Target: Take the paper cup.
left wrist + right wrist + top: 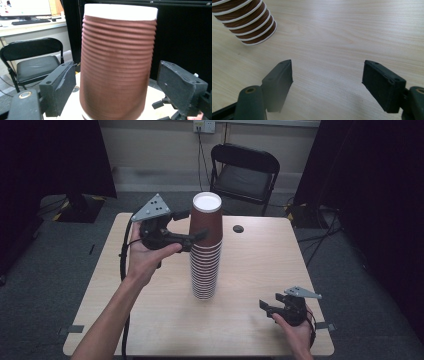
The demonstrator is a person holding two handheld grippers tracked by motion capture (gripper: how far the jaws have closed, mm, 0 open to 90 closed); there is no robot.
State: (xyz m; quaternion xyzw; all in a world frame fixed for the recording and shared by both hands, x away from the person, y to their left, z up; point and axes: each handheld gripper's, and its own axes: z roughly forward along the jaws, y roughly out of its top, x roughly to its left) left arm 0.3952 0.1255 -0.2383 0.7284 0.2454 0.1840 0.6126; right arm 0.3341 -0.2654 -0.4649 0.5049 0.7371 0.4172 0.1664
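A tall stack of brown paper cups [205, 247], upturned, stands mid-table [250, 270] — light, thin-walled, easily crushed or toppled. The left gripper [192, 226] is set about the top cup [117, 65], jaws spread, not pressing; a gentle mid-wall grip is advised. The right gripper [327, 82] is held open over bare, smooth wood laminate — a folding chair [244, 172] stands beyond.

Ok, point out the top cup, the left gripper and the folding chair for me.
top cup [205, 222]: high view, brown side wall.
left gripper [196, 224]: high view, midway between its fingertips, at the cup.
folding chair [243, 179]: high view, seat.
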